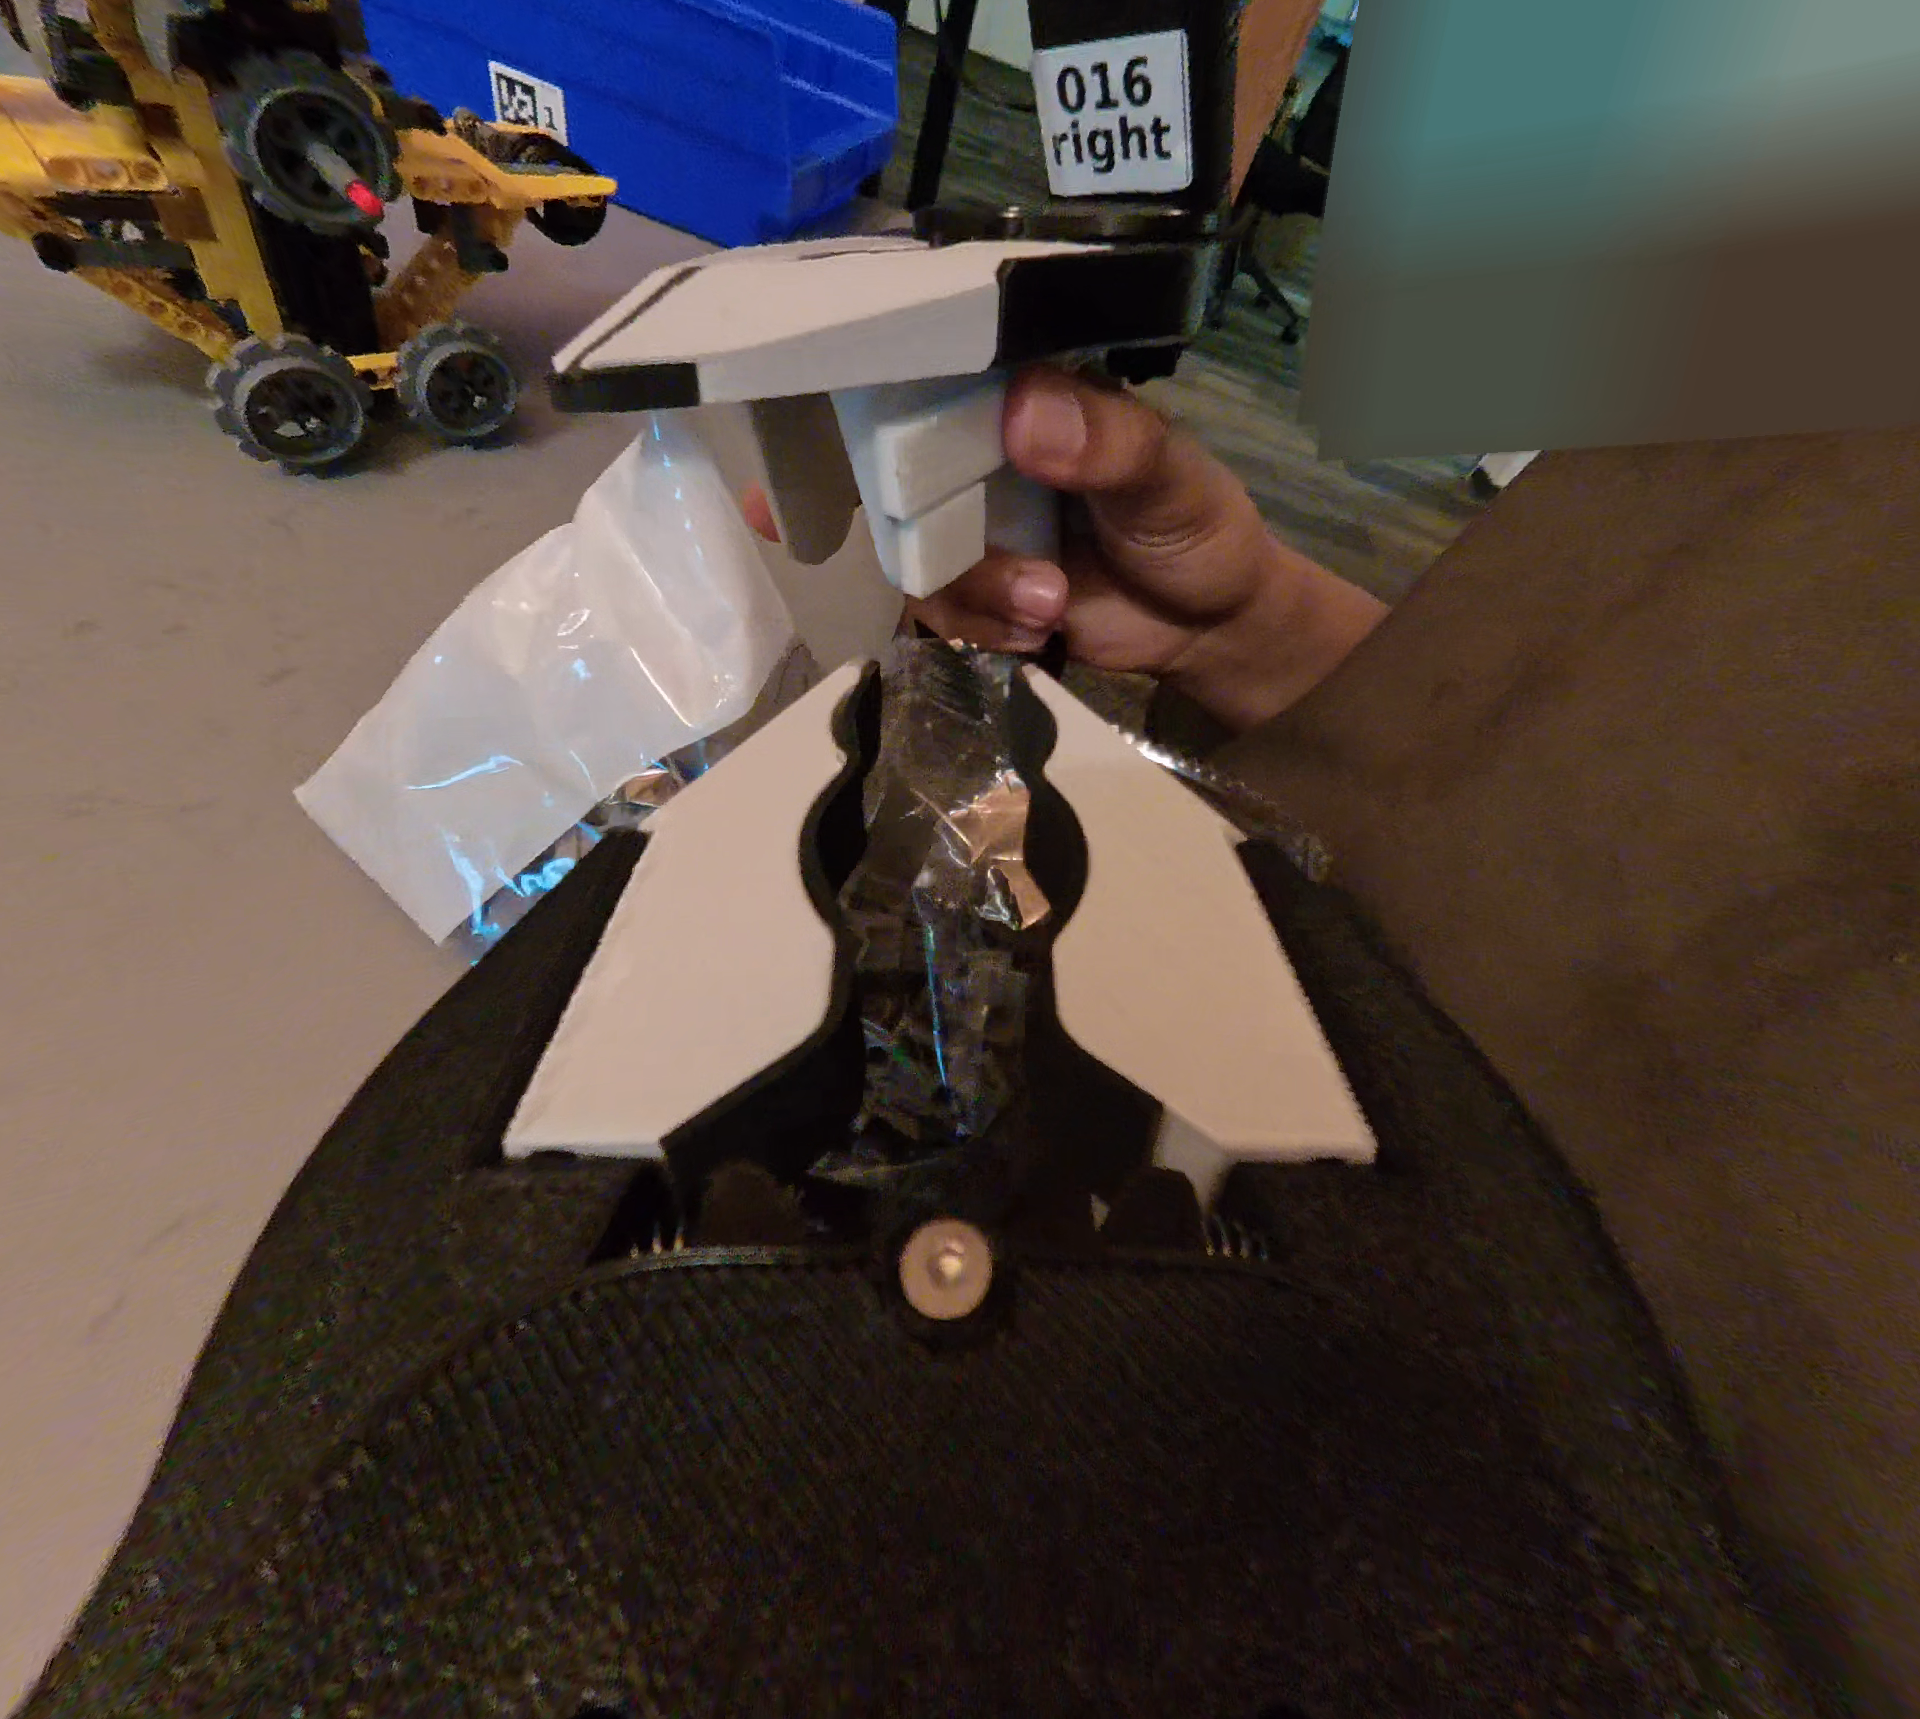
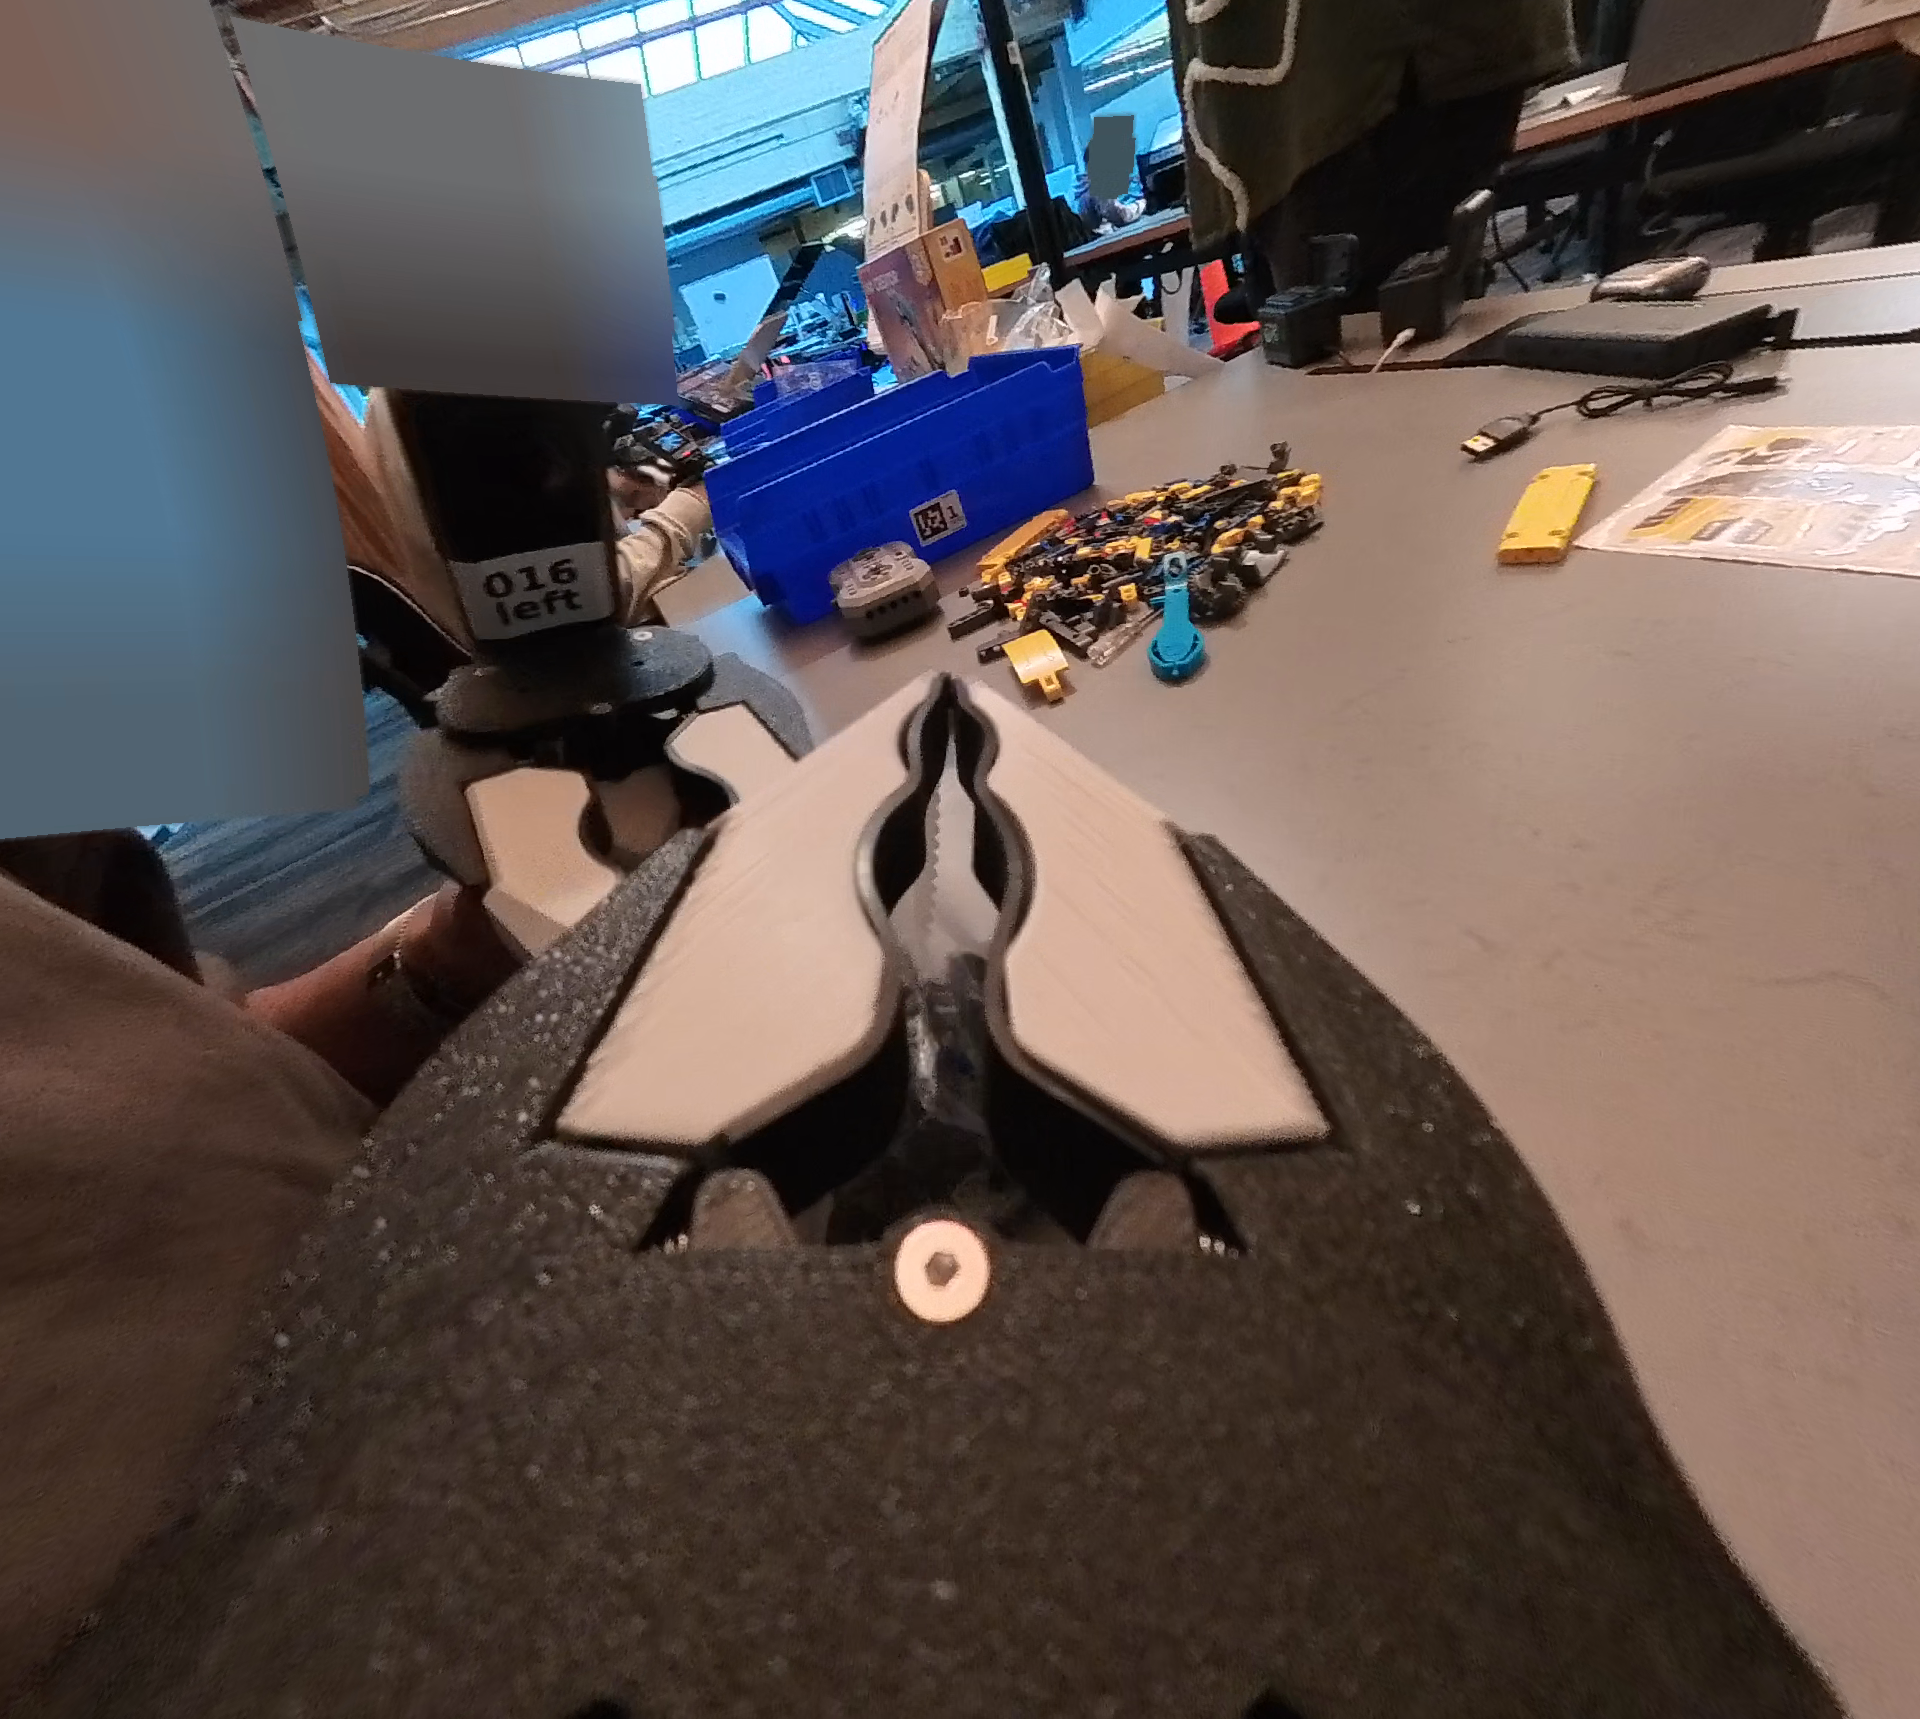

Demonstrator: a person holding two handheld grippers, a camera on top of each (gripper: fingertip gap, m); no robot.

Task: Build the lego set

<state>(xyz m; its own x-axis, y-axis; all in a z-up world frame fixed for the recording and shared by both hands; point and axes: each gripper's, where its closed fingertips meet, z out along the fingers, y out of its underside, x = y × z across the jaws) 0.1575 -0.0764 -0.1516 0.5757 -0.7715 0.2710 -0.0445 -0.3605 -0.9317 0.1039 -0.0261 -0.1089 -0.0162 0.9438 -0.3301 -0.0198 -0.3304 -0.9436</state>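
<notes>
Black textured housing fills the foreground of the left wrist view. From it, the left gripper reaches forward with its jaws clenched on a plastic bag. The gripped section is clear and crumpled, and it holds small dark pieces. It fills the gap between the two white fingers. The rest of the bag is white and glossy and trails left, over the grey table.

Just beyond the fingertips, a hand holds the right gripper by its grip. The right wrist view shows these jaws closed almost fully. A thin clear strip with a serrated edge is pinched between them. It appears to be an edge of the same bag. The two grippers sit close together, and each grasps a different part of the bag.

Items farther out on the table:
- Left wrist view: a yellow-and-black brick-built vehicle stands on its wheels, with a blue bin behind it.
- Right wrist view: a heap of loose building pieces lies beside the bin, with a grey hub block and a blue tool close by.
- Well to the right lie a yellow panel, a printed sheet and a black cable.
- A standing person is at the far edge.
</notes>
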